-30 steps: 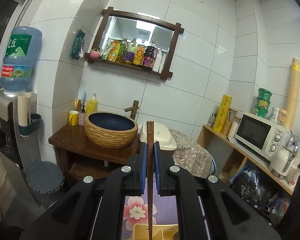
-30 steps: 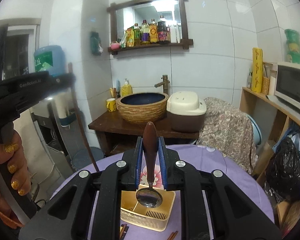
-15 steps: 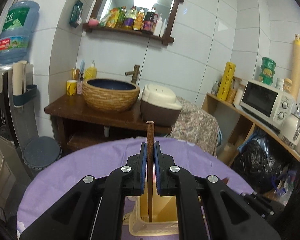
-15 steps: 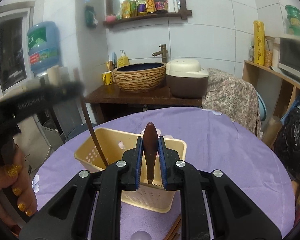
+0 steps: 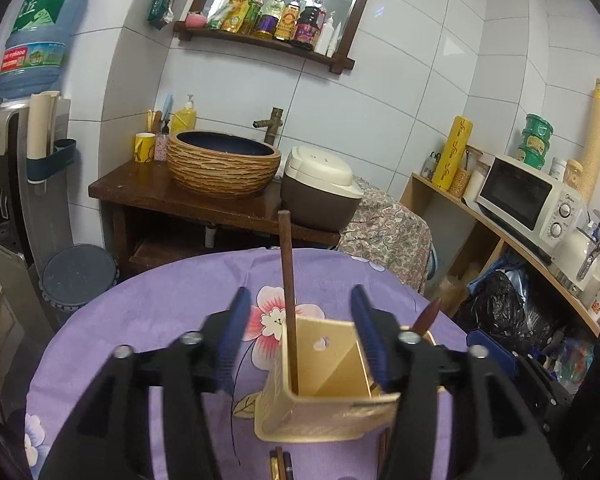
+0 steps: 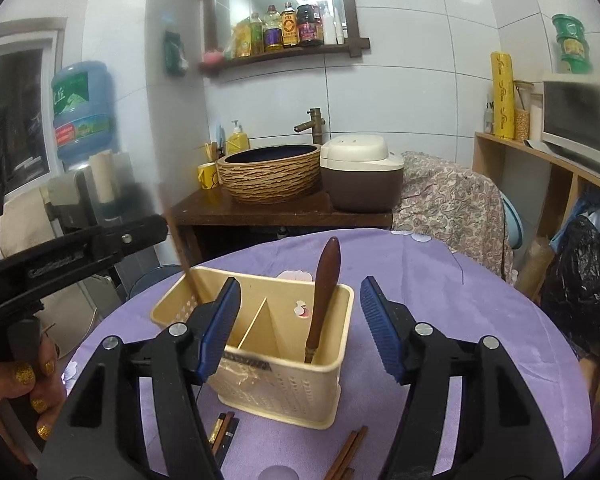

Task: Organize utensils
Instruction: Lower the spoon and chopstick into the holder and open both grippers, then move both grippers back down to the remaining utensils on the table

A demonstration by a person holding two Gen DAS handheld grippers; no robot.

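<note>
Both grippers have let go since half a second ago: the left gripper (image 5: 298, 334) now stands wide apart around the chopstick (image 5: 288, 300), which rests upright in the left compartment of the cream utensil caddy (image 6: 284, 384), and the right gripper (image 6: 300, 328) is spread wide around the brown-handled spoon (image 6: 324, 292), which leans bowl-down in the right compartment. From the right wrist view the left tool's black arm (image 6: 72, 256) crosses at the left edge, its raised lettering too blurred to read, held by a hand (image 6: 28, 392) with gold-glitter nails. The caddy sits on the purple floral tablecloth (image 6: 440, 292); loose chopsticks (image 6: 348, 454) lie near the table's front edge. Behind, a water jug (image 5: 36, 36) bears Chinese characters, and a microwave (image 5: 528, 204) stands at the right.
</note>
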